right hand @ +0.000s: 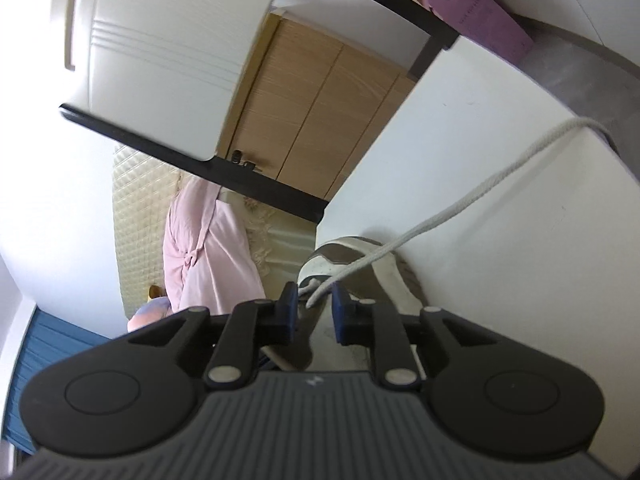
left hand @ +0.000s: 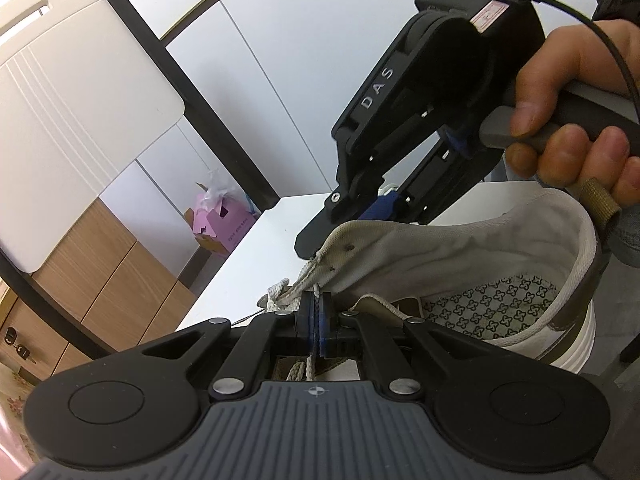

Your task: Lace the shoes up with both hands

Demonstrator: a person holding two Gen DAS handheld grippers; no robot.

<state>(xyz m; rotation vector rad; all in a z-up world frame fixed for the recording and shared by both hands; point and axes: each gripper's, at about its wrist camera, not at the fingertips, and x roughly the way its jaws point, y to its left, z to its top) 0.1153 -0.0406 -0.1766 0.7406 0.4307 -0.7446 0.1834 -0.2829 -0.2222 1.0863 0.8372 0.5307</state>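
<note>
Shoe [left hand: 460,248]: left gripper [left hand: 316,314] clamped on lace [left hand: 316,292] for tension; right gripper [right hand: 314,304] part-open, lace loose between, nothing gripped.

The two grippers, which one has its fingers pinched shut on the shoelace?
The left gripper: its blue fingers clamp the shoelace. The right gripper shows a gap, the lace passing loosely through.

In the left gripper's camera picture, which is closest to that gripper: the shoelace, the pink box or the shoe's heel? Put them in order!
1. Shoelace: pinched in the left gripper.
2. Shoe's heel: off to the right.
3. Pink box: far back on the left, past the table.
</note>
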